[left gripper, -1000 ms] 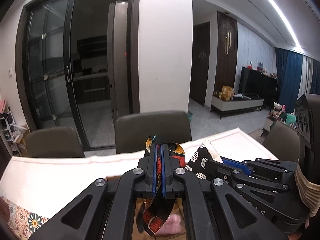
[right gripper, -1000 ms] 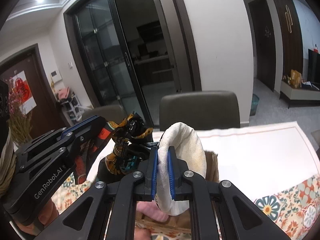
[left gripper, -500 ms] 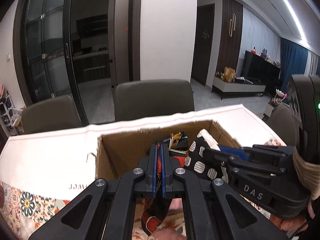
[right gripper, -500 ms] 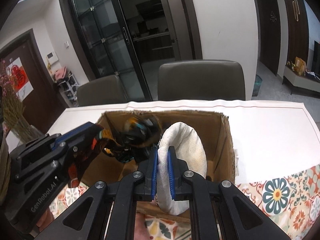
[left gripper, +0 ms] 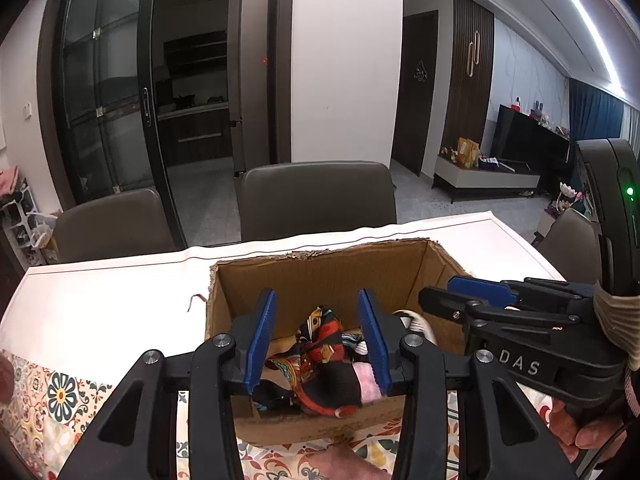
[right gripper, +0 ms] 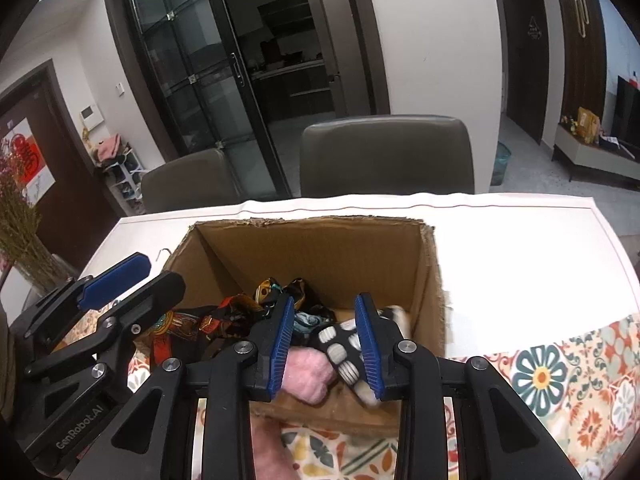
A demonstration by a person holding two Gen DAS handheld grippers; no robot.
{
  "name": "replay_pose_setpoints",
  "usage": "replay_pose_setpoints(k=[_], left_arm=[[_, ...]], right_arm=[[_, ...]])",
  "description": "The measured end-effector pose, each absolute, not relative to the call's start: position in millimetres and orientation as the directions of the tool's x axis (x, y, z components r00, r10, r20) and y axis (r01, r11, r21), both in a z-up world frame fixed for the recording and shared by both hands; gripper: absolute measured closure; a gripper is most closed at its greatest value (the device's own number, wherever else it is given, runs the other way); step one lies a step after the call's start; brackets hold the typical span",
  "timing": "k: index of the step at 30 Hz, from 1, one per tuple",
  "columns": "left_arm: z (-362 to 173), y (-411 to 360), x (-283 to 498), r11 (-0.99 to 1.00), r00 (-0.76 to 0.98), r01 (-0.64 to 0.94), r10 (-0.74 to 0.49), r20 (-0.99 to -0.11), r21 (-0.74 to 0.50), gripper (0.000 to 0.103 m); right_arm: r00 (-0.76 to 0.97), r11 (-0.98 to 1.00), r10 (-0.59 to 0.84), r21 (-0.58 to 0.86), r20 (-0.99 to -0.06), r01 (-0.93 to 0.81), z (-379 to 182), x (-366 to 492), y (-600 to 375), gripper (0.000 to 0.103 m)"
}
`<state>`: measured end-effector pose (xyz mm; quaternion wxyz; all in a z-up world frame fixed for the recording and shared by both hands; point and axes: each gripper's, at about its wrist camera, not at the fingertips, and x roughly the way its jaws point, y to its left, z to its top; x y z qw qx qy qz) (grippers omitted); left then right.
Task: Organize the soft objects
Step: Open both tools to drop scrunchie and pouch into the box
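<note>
Box: open brown corrugated cardboard with a ragged, torn top rim; it stands on the table, the soft things lying inside on its floor.
Scarf: thin, crumpled, glossy-looking cloth printed in red, orange, teal and black; it lies loose in the box, seen between the left pads but not pressed by them.
Sock: black knit with pale ribbed oval spots and a white inside; it lies in the box's right part, blurred, between the right pads and not pinched.
Pink item: fluffy, rounded, at the box's near wall, just beside the sock.
Left gripper: black angular arms with 2 blue ribbed pads; its jaws have just been opening and now stand spread over the box, gripping nothing.
Right gripper: same build; its jaws have just been opening too, parted with the sock lying free between them.
Table: plain white smooth runner at the far side, floral tile-pattern cloth at the near edge.
Chairs: 2 grey padded backs behind the table.
</note>
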<state>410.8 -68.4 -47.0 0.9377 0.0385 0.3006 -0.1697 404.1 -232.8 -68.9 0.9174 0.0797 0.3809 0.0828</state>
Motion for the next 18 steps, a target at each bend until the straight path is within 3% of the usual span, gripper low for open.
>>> replay_pose_setpoints(k=[18], left_arm=[[-13.2,-46.0,344.2,0.951,0.795,0.309,-0.259,-0.548,-0.002,0.059]], right_arm=[[0.752,0.980,0.183,0.180,-0.633,-0.087,-25.9,336.4,-214.2,0.068]])
